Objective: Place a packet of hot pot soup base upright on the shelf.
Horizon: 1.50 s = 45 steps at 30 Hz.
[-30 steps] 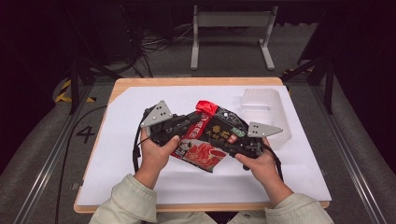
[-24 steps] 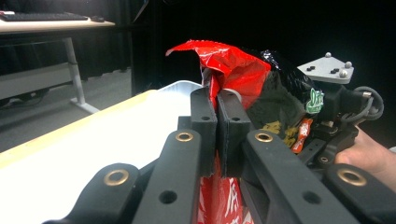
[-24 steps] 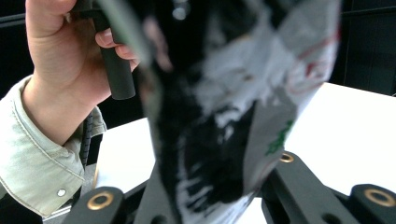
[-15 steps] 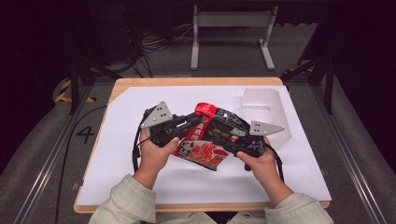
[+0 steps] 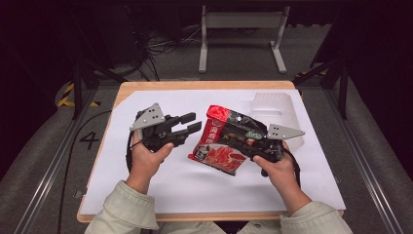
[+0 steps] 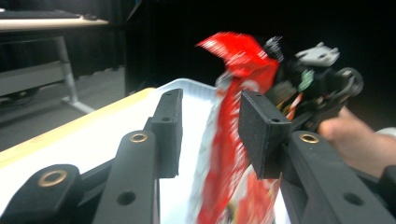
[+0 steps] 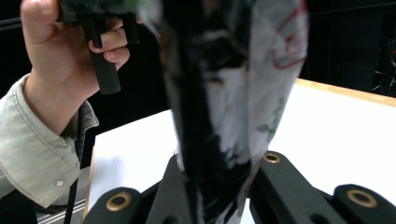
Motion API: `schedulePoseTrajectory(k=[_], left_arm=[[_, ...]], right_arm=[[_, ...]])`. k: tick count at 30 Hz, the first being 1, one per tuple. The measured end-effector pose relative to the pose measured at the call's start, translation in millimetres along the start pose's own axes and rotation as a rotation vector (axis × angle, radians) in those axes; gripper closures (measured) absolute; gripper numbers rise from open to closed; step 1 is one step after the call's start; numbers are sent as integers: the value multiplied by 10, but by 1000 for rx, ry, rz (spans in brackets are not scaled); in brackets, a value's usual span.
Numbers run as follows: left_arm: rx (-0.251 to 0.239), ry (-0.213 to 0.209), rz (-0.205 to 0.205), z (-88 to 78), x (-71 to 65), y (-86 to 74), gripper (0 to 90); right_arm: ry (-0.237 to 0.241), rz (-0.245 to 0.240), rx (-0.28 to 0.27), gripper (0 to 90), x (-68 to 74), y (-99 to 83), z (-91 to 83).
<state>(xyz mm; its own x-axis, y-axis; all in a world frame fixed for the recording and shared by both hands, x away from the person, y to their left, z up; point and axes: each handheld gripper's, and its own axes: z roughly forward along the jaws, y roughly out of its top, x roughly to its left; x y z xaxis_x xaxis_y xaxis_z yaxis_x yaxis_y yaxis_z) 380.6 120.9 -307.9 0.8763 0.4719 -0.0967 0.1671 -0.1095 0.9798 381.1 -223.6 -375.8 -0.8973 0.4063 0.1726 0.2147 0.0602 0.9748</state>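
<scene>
Holding the red and black snack bag (image 5: 229, 144) up over the desk (image 5: 160, 192), the right tool (image 5: 246, 146) has its jaws clenched tight on one end of it. In the right gripper view the bag (image 7: 224, 93) stands straight up out of those two black jaws, pinched at the bottom. The left tool (image 5: 187, 123) sits just to the left of the bag in the high view, close to its edge but not touching it. Its jaws have just been opening, and now they are let go, with nothing pressed in them. In the left gripper view the bag (image 6: 233, 140) hangs in the gap between the two black pads (image 6: 169, 133), near the right one, and a bit blurry. The bag's long side runs from its red top, far from the person, down toward its bottom corner, near the person. It leans a little. The red top points up and away. So the bag lies to the right of the left tool, and the right tool is the one that has it. A clear plastic tray (image 5: 277, 112) rests on the desk behind the bag, near the far right. I think the left tool would need to slide right and close on the bag's near edge if it is to grab hold again.
</scene>
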Motion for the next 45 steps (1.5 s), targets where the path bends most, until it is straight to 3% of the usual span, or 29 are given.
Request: schedulePoseTrajectory(k=[8, 16, 24, 25, 33, 37, 45], left_arm=[[49, 61, -2, -116, 123, -40, 554], [80, 89, -21, -124, 203, -104, 523], [96, 95, -38, -118, 249, -140, 523], [99, 97, -39, -116, 256, -146, 522], [104, 103, -46, -113, 287, -171, 516], [88, 110, -40, -122, 278, -168, 518], [104, 122, -47, -119, 297, -182, 517]], right_arm=[[-26, -50, 16, 840, -17, 201, -88], [-59, -103, 35, 839, -90, 543, -171], [-124, -152, 46, 839, -240, 871, -275], [-155, -166, 47, 839, -307, 950, -321], [-231, -196, 62, 839, -472, 1083, -439], [-254, -205, 70, 839, -544, 1125, -487], [-308, -226, 104, 837, -647, 1175, -605]])
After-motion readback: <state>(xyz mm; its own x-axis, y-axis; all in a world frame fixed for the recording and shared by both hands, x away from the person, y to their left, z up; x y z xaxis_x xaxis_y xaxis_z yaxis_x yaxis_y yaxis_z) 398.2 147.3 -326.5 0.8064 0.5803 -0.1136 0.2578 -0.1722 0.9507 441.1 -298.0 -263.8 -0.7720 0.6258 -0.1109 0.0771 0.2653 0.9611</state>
